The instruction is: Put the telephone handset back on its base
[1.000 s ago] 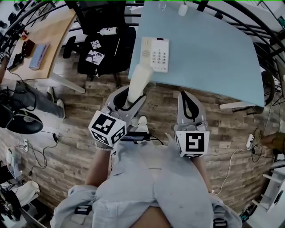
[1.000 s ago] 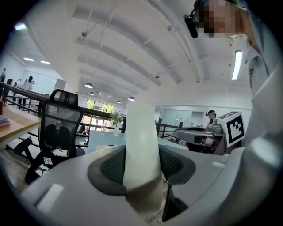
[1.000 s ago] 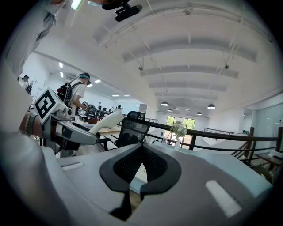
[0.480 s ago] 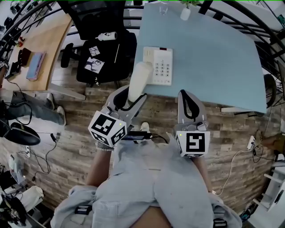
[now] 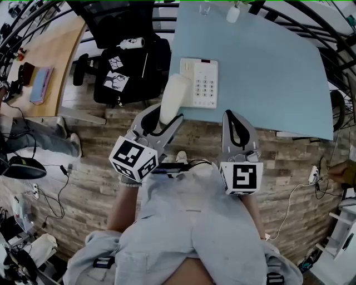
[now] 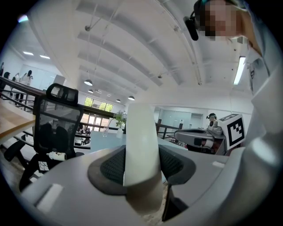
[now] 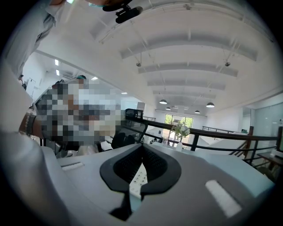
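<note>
The white handset [image 5: 173,98] stands up out of my left gripper [image 5: 165,119], which is shut on its lower end. In the left gripper view the handset [image 6: 140,145] fills the gap between the dark pads. Its upper end overlaps the near left edge of the white telephone base [image 5: 204,83], which lies on the light blue table [image 5: 272,67] with its keypad showing. My right gripper [image 5: 233,114] hangs shut and holds nothing, just short of the table's front edge. A sliver of the keypad [image 7: 136,178] shows between the right jaws.
A black office chair [image 5: 123,61] with papers and a white bottle [image 5: 131,42] stands left of the table. A wooden desk [image 5: 47,53] is at the far left. A small vase [image 5: 233,14] and a glass [image 5: 204,8] sit at the table's far edge. Below is wooden floor.
The table and the base have slid nearer and to the right in the head view. The handset's top now lies closer to the base's left side. Both grippers keep their grip and pose.
</note>
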Tool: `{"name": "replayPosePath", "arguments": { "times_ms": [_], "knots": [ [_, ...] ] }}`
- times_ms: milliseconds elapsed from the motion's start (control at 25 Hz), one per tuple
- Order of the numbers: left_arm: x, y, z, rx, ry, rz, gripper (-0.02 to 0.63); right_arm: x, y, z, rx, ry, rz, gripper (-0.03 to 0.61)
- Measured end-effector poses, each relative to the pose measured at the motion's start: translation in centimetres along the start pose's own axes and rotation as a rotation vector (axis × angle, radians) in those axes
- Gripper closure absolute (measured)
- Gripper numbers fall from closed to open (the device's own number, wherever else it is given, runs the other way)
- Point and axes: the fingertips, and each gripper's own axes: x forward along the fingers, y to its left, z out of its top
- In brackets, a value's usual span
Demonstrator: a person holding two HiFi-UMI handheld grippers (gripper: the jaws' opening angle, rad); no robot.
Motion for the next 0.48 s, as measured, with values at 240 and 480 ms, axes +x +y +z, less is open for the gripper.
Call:
{"name": "replayPosePath", "arguments": {
  "times_ms": [240, 480],
  "knots": [
    [0.24, -0.36, 0.50, 0.000, -0.003, -0.008, 0.397, -0.03, -0.48, 0.61, -0.008, 0.007, -0.008, 0.572],
    [0.75, -0.12, 0.60, -0.006, -0.010, -0.002, 0.397, 0.45, -0.61, 0.43, -0.013, 0.006, 0.004, 0.572]
  ]
}}
